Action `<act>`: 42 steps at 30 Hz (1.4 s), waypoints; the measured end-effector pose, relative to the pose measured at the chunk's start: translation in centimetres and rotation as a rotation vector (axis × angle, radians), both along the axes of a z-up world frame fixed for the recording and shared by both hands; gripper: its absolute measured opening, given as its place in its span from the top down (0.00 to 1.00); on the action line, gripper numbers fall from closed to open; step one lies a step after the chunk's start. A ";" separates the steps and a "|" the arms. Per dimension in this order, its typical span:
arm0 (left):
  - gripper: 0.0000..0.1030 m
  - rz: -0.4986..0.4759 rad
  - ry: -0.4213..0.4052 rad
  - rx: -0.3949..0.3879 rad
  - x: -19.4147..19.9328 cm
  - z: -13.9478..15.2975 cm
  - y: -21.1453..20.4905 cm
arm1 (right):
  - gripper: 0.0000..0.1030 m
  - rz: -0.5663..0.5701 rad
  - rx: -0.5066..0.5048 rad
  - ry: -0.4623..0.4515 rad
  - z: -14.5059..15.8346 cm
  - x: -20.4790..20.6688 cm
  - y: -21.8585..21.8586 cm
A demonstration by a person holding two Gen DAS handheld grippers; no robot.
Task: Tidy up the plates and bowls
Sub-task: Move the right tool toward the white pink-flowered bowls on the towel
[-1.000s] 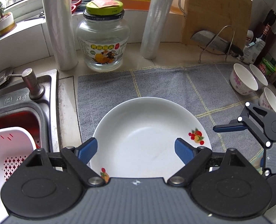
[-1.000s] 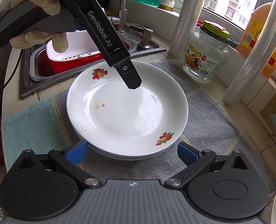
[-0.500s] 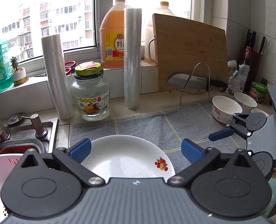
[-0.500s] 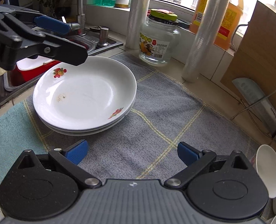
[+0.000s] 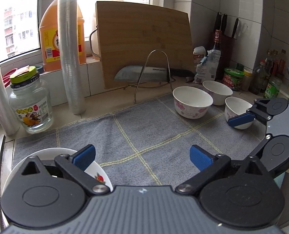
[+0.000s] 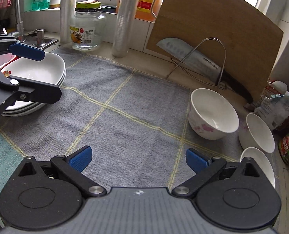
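Note:
A stack of white plates (image 6: 37, 74) with fruit prints sits at the left end of the grey cloth (image 6: 124, 117); its rim shows in the left wrist view (image 5: 46, 152) under my left gripper. Three white bowls stand apart at the right: a pink-flowered bowl (image 6: 212, 113), a second bowl (image 6: 257, 132) and a third bowl (image 6: 259, 163). They also show in the left wrist view (image 5: 192, 101). My left gripper (image 5: 142, 156) is open and empty over the cloth. My right gripper (image 6: 138, 159) is open and empty, left of the bowls.
A cutting board (image 5: 144, 42) and cleaver on a wire stand (image 5: 154, 74) lean at the back. A glass jar (image 5: 30, 101), film rolls (image 5: 70, 58) and oil jugs line the windowsill. Bottles and jars (image 5: 233, 78) crowd the right corner. The sink (image 6: 39, 39) lies left.
Both grippers have pulled away from the plate stack and swung right, toward the bowls. The plates stay stacked at the left. Both grippers remain open.

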State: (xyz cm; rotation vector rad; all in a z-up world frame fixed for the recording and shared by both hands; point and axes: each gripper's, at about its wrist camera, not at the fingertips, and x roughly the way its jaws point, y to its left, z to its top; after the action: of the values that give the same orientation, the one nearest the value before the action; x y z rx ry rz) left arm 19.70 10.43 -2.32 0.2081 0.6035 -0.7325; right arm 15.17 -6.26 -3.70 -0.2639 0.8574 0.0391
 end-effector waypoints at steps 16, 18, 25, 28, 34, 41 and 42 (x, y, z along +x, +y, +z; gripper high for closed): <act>0.01 0.034 -0.047 0.021 0.2 -1.9 -12.4 | 0.00 0.078 -0.028 -0.035 2.8 2.3 -12.3; 0.01 0.040 -0.052 0.028 0.6 -2.2 -13.7 | 0.00 0.100 -0.037 -0.029 2.9 3.3 -13.5; 0.01 0.041 -0.045 0.046 1.6 -3.5 -16.7 | 0.00 0.121 0.033 -0.032 3.8 6.9 -17.0; 0.01 0.018 -0.058 0.054 1.9 -4.2 -18.2 | 0.00 0.145 0.094 -0.020 3.7 8.8 -17.7; 0.01 0.006 -0.052 0.066 3.3 -5.6 -20.6 | 0.00 0.184 0.170 0.029 2.4 11.9 -17.8; 0.01 -0.002 -0.036 0.055 4.6 -6.6 -21.7 | 0.00 0.203 0.211 0.080 1.2 14.3 -18.0; 0.01 -0.008 -0.035 0.052 4.7 -6.6 -21.8 | 0.00 0.202 0.218 0.087 1.1 14.5 -18.1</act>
State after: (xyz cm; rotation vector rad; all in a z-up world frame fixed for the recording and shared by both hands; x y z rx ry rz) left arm 24.36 -11.40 -8.95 0.2710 0.5889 -0.7198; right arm 29.69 -24.32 -2.61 -0.1443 0.9020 0.3323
